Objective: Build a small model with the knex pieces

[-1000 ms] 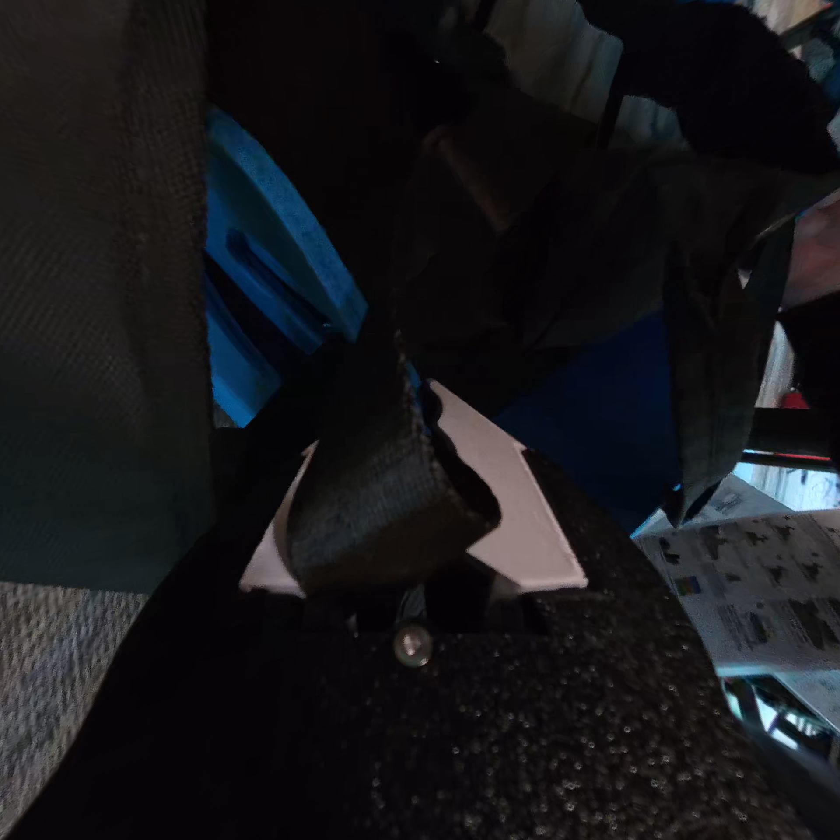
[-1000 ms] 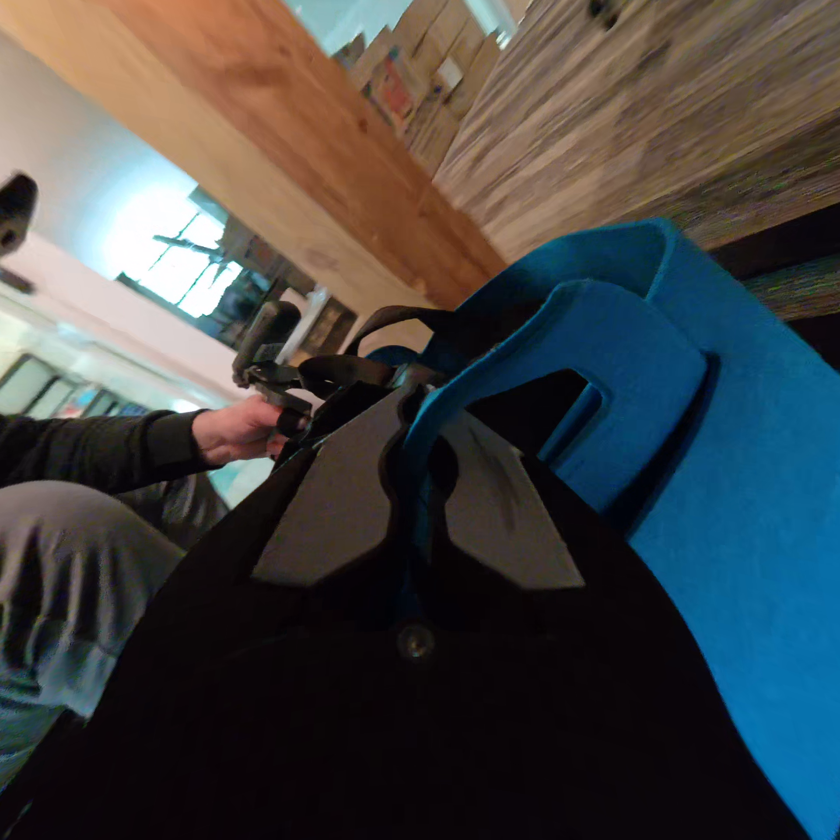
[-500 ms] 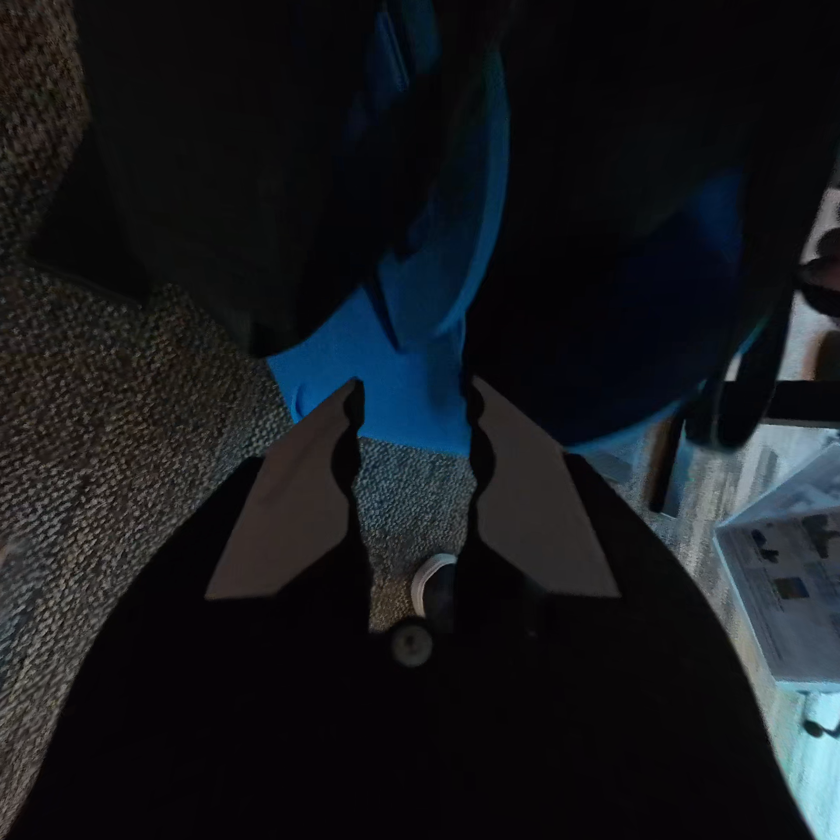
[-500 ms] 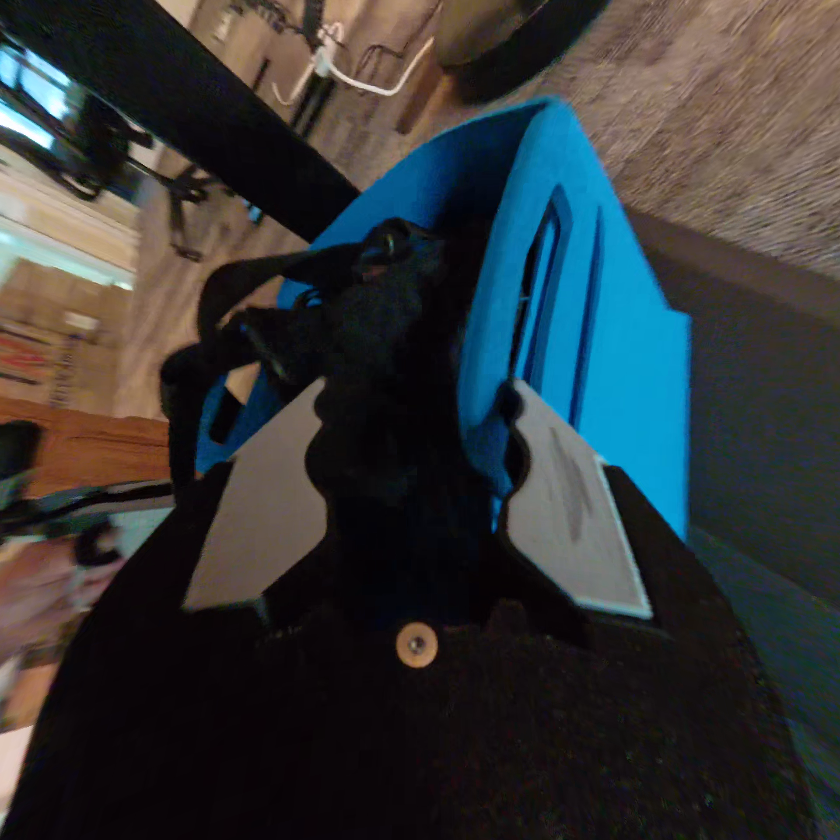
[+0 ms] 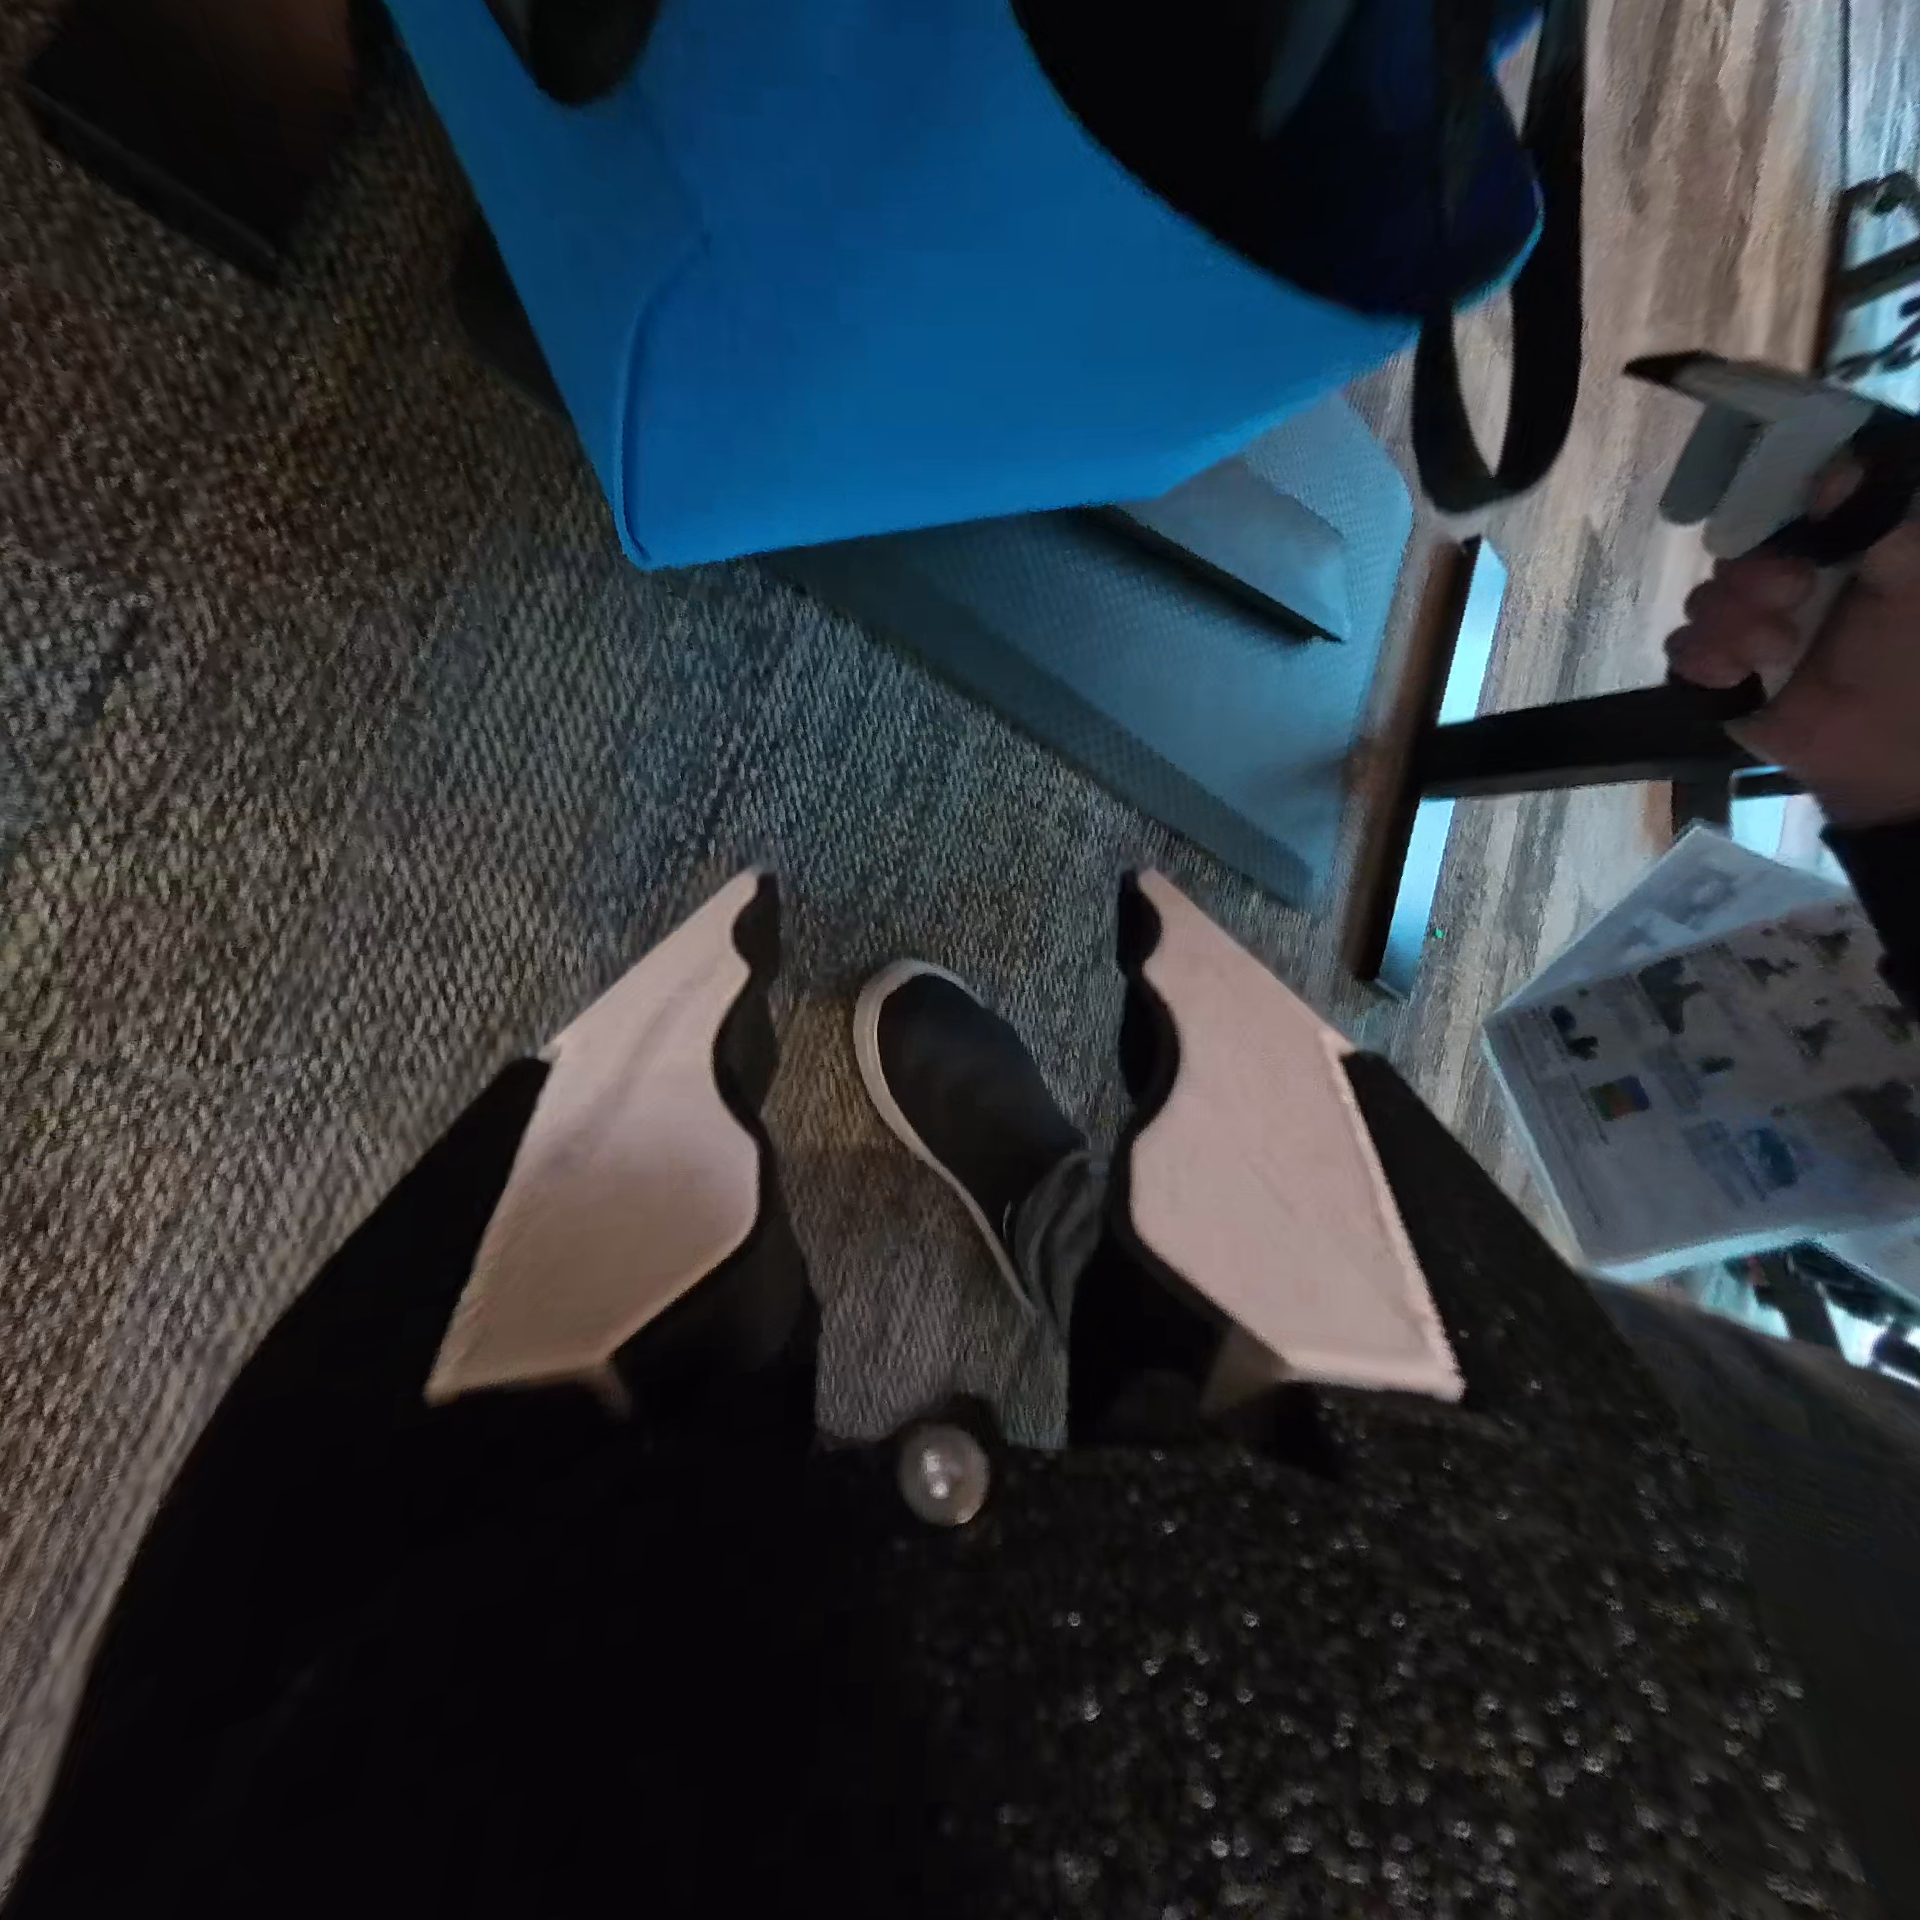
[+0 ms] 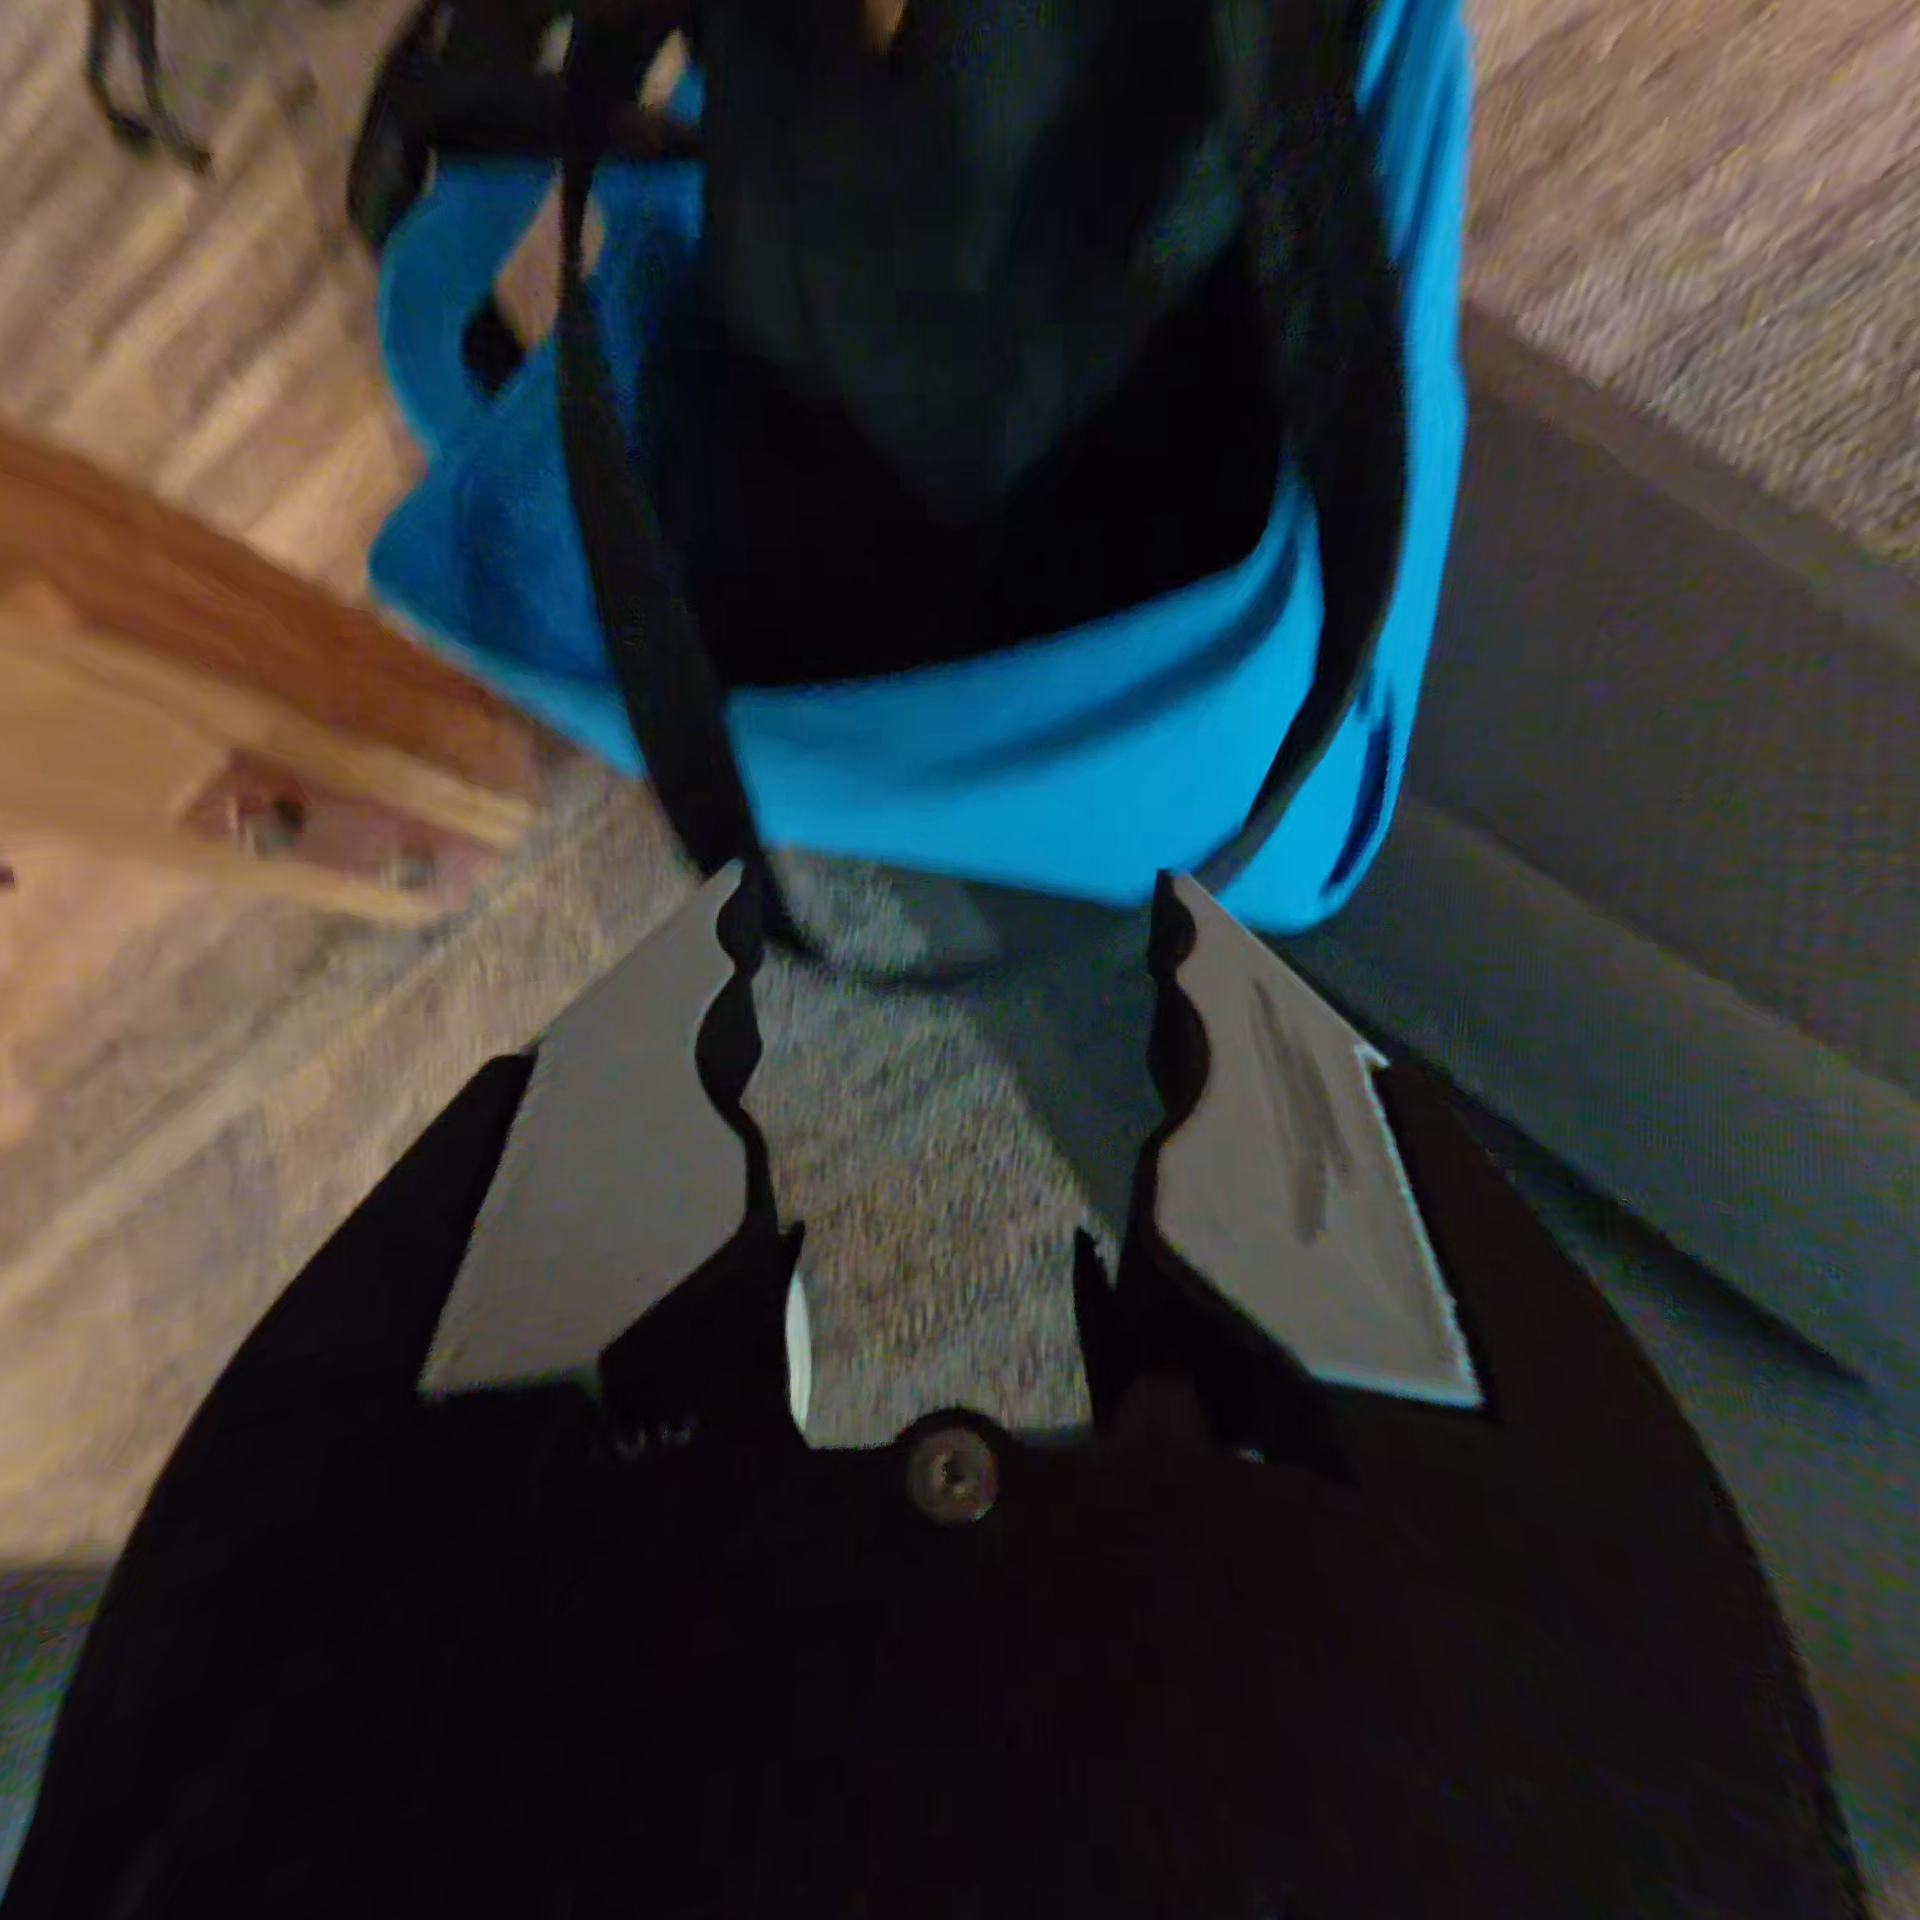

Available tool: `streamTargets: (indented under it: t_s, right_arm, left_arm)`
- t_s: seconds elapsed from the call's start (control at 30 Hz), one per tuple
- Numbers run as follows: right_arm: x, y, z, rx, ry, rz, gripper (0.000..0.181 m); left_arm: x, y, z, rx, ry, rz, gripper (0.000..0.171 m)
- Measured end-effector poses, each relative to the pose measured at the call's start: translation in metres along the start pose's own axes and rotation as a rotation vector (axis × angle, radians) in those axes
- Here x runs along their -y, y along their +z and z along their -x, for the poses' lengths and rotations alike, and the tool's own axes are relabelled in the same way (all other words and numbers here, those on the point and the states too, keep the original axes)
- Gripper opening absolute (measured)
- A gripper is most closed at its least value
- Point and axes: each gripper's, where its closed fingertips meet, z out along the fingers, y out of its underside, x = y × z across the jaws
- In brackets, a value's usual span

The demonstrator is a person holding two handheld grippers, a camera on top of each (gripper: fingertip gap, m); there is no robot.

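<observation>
A bright blue felt bag [image 5: 935,312] stands on grey carpet, with a black item [image 5: 1247,104] inside it and a black strap [image 5: 1496,312] hanging over its side. My left gripper [image 5: 940,904] is open and empty, held back from the bag above the carpet. In the right wrist view, which is blurred, the bag [image 6: 1039,758] sits just beyond my right gripper [image 6: 951,904]. That gripper is open and empty. The black strap [image 6: 644,623] runs down past its left fingertip. The right gripper [image 5: 1766,436] also shows in the left wrist view, held by a hand [image 5: 1808,665].
A black shoe with a white sole [image 5: 956,1070] stands on the carpet [image 5: 312,727] under my left gripper. A grey-blue upholstered seat [image 5: 1195,623] lies beside the bag. A printed sheet [image 5: 1714,1091] lies at the right. Wood flooring [image 6: 156,623] is to the left.
My left gripper let go of the black strap, opened and drew back from the bag. My right gripper let go of the bag's blue edge, opened and pulled back.
</observation>
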Motion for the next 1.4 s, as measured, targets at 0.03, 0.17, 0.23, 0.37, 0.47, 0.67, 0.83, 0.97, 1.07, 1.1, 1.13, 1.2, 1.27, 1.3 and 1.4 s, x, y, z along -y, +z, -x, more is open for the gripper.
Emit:
streamTargets:
  t_s: [0.03,0.17,0.23,0.37,0.47,0.67,0.83,0.97,1.07,1.1,1.13,1.2,1.27,1.3,1.4]
  right_arm:
    - [-0.023,-0.015,0.009,0.004,-0.021,0.045,0.075]
    - [-0.130,-0.089,0.039,0.024,-0.067,0.231,0.074]
    - [-0.188,-0.132,0.050,0.020,-0.105,0.321,0.074]
    - [-0.299,-0.210,0.086,0.049,-0.093,0.448,0.074]
    - [-0.363,-0.249,0.117,0.074,-0.020,0.503,0.075]
    - [-0.391,-0.274,0.172,0.140,-0.024,0.427,0.074]
    - [-0.362,-0.293,0.186,0.186,-0.078,0.354,0.069]
    - [-0.356,-0.316,0.189,0.196,-0.091,0.287,0.069]
    - [-0.374,-0.327,0.184,0.189,-0.084,0.285,0.069]
    - [-0.381,-0.330,0.184,0.192,-0.075,0.287,0.069]
    - [-0.387,-0.334,0.183,0.195,-0.070,0.283,0.068]
    - [-0.400,-0.342,0.183,0.198,-0.074,0.287,0.068]
    - [-0.409,-0.352,0.184,0.210,-0.084,0.285,0.062]
    - [-0.409,-0.355,0.184,0.215,-0.084,0.275,0.060]
    - [-0.389,-0.374,0.185,0.222,-0.075,0.178,0.059]
  left_arm:
    - [-0.013,-0.011,-0.004,0.008,-0.006,0.016,0.064]
    - [-0.051,-0.058,-0.030,-0.003,-0.013,0.010,0.066]
    - [-0.063,-0.083,-0.040,0.029,0.020,-0.007,0.067]
    - [-0.071,-0.133,-0.067,0.053,0.028,-0.095,0.067]
    - [-0.069,-0.164,-0.085,0.089,0.055,-0.171,0.067]
    - [-0.062,-0.208,-0.139,0.088,0.115,-0.295,0.064]
    - [-0.069,-0.226,-0.177,0.100,0.178,-0.329,0.063]
    - [-0.075,-0.237,-0.209,0.092,0.223,-0.373,0.062]
    - [-0.081,-0.239,-0.229,0.076,0.244,-0.385,0.062]
    - [-0.083,-0.238,-0.235,0.075,0.255,-0.381,0.062]
    - [-0.085,-0.238,-0.240,0.076,0.264,-0.378,0.062]
    - [-0.086,-0.238,-0.252,0.072,0.278,-0.382,0.062]
    - [-0.086,-0.239,-0.265,0.067,0.301,-0.387,0.062]
    - [-0.086,-0.239,-0.271,0.064,0.310,-0.391,0.061]
    - [-0.086,-0.239,-0.289,0.060,0.345,-0.393,0.061]
